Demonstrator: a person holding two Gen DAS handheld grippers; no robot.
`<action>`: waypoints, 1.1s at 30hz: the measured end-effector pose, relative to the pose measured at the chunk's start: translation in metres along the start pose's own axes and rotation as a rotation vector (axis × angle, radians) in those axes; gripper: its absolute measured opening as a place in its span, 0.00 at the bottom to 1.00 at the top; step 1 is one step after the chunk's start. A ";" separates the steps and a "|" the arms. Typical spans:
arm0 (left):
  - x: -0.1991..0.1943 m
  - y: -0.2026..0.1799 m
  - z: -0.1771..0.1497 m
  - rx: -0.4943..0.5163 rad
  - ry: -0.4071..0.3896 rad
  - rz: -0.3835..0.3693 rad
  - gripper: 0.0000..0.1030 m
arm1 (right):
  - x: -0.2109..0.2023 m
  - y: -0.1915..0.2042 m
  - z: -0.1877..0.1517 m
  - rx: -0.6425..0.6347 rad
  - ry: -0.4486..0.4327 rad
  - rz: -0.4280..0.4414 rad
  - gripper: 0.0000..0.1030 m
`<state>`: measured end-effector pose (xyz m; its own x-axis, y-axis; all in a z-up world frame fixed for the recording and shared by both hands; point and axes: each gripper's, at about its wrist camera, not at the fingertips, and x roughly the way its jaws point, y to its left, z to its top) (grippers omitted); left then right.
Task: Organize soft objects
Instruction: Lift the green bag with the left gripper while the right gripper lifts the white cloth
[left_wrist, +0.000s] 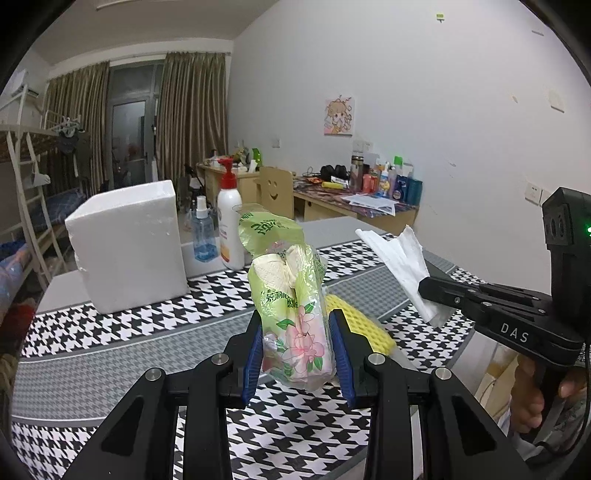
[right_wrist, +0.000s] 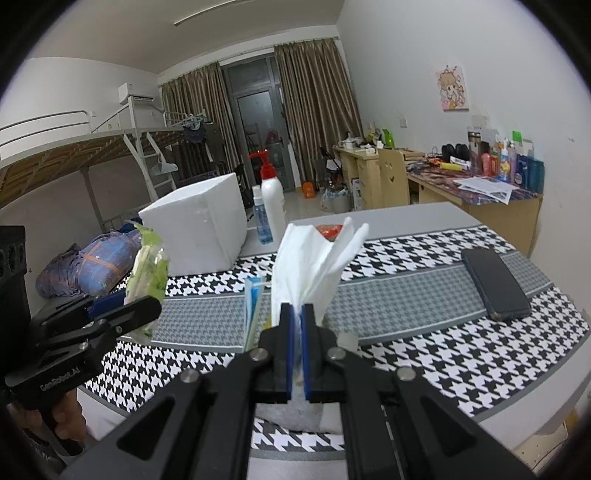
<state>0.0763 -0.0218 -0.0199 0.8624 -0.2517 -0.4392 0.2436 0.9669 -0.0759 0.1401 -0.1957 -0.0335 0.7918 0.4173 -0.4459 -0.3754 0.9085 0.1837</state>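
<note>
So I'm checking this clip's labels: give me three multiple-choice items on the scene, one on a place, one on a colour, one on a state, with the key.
1. Where does the dark phone lie?
A. on the grey band of the patterned cloth
B. on top of the foam block
C. on the wooden chair

2. What colour is the pump on the white bottle?
A. green
B. red
C. black

3. What is the right gripper doing?
A. standing open over the phone
B. shut on a spray bottle
C. shut on a white tissue

Key: 1 A, the phone rests flat on the grey stripe of the cloth; 2 B, the pump head is red; 3 C, the tissue fans up from between its closed pads.
</note>
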 end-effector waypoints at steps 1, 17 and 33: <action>-0.001 0.002 0.002 -0.001 -0.002 0.003 0.35 | 0.000 0.001 0.001 -0.003 -0.003 0.003 0.06; -0.006 0.019 0.028 -0.005 -0.054 0.054 0.35 | 0.002 0.016 0.022 -0.056 -0.050 0.012 0.06; 0.003 0.046 0.059 -0.004 -0.098 0.114 0.35 | 0.019 0.035 0.047 -0.100 -0.078 0.048 0.06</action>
<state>0.1163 0.0198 0.0284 0.9237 -0.1428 -0.3554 0.1400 0.9896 -0.0338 0.1648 -0.1551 0.0056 0.8055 0.4638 -0.3688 -0.4565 0.8826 0.1129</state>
